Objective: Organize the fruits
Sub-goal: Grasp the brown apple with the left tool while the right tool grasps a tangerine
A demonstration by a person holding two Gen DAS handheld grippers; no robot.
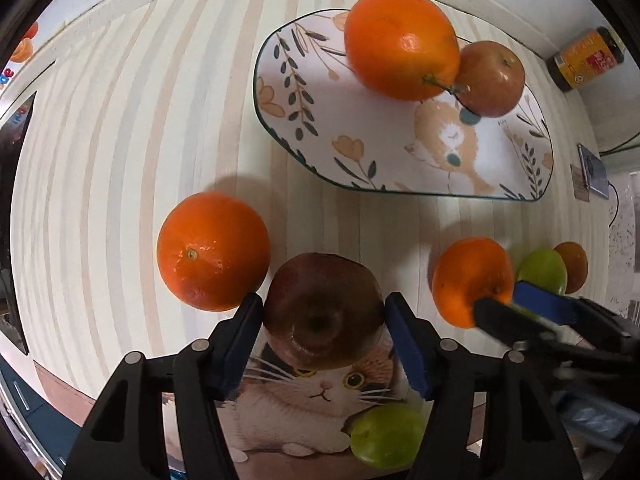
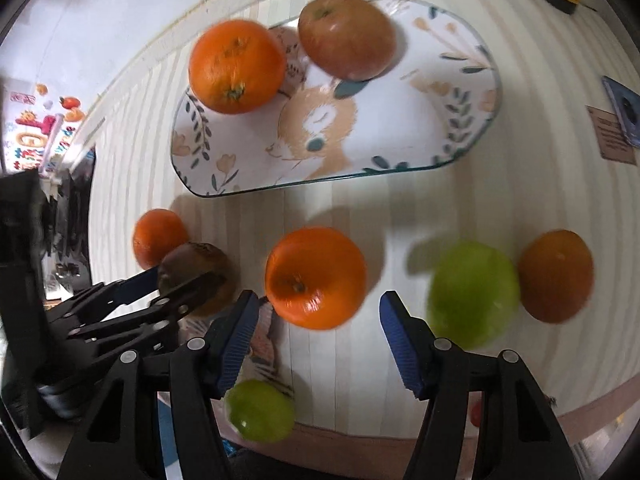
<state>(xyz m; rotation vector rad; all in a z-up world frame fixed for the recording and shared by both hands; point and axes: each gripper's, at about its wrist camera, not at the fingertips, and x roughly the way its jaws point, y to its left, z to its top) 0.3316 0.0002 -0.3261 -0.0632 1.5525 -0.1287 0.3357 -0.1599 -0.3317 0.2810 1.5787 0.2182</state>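
My left gripper (image 1: 324,316) is shut on a dark red apple (image 1: 324,312) and holds it above a cat-print mat (image 1: 320,404). A floral plate (image 1: 400,152) holds an orange (image 1: 400,44) and a reddish apple (image 1: 490,78). Another orange (image 1: 214,250) lies to the left of my left gripper. My right gripper (image 2: 316,320) is open, its jaws just short of an orange (image 2: 316,278). A green apple (image 2: 474,294) and a dark orange fruit (image 2: 556,276) lie to its right. A small green fruit (image 2: 260,410) lies between the right gripper's arms. The left gripper (image 2: 176,280) with its apple shows at the left in the right wrist view.
A jar with a yellow label (image 1: 586,58) stands at the far right by the wall. A small card and a blue object (image 2: 618,128) lie at the table's right side. The table's front edge (image 2: 580,412) runs close behind my right gripper.
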